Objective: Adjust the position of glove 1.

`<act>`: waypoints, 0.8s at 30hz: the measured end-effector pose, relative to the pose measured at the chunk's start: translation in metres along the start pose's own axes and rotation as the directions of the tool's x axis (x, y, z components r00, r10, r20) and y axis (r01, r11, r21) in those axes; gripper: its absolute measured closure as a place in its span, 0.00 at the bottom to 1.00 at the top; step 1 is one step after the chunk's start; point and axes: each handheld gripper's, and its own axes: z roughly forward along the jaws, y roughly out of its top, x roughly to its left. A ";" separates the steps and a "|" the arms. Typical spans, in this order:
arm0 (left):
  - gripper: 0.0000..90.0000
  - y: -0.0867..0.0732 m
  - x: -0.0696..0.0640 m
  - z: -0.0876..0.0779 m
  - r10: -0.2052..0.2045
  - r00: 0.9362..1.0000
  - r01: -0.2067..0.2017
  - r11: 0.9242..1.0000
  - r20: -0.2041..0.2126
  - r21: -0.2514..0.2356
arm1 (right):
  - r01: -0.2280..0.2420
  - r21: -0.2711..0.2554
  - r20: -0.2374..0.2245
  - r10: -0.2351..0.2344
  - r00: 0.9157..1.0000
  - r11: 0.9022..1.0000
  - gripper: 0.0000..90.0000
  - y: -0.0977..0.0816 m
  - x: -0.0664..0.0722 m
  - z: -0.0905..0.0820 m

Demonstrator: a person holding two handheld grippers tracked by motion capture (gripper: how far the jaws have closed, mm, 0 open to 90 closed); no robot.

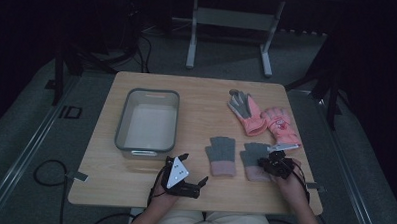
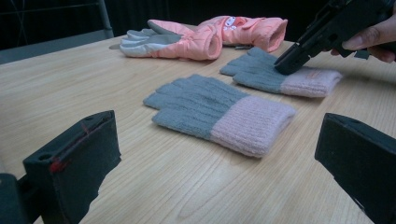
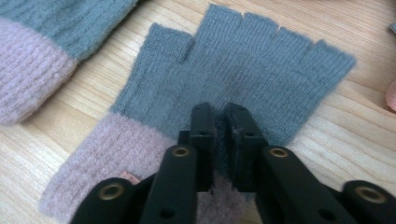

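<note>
Right claw [image 3: 219, 140]: my jaws are nearly together, pinching a fold of the grey knitted fingerless glove with the pink cuff [image 3: 233, 79] that lies flat on the worktop right under me.
Grip: a thin ridge of grey knit sits between my two black pads, just above where the cuff begins.
Left claw [image 1: 187, 172]: my jaws stand wide apart with nothing between them, low over the worktop near its front edge.
Second grey knitted glove with pink cuff [image 2: 219, 114]: it lies flat just ahead of my left claw, between my two claws and apart from the gripped glove.
Hidden: my right jaws cover the middle of the gripped glove's cuff; in the right claw view a small tag at the cuff is too blurred to read.
Cut off: my left jaws run out of the bottom corners of the left claw view.
Pink padded winter gloves with grey palms [image 1: 261, 116]: the pair rests beyond my right claw, near the far right of the worktop; the print on one is too small to make out.
Grey rectangular plastic tub [image 1: 148, 121]: it stands just beyond my left claw, open side up.
Worktop [image 1: 202, 99]: pale wood-grain board with rounded corners.
Room: dim, grey floor, cables trailing, a light metal frame behind the worktop.
</note>
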 end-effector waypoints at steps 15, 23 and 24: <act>0.00 0.000 0.000 0.000 -0.003 1.000 0.003 1.000 -0.003 -0.001 | -0.089 -0.053 -0.006 0.089 0.996 0.995 0.96 0.023 0.002 -0.034; 0.00 0.000 0.000 0.000 0.001 1.000 -0.001 1.000 -0.009 -0.002 | -0.091 -0.105 -0.034 0.088 0.996 0.990 0.96 0.048 0.010 -0.048; 0.00 0.000 0.000 0.000 0.002 1.000 -0.002 1.000 -0.009 -0.001 | -0.089 -0.112 -0.051 0.084 0.995 0.990 0.96 0.055 0.016 -0.048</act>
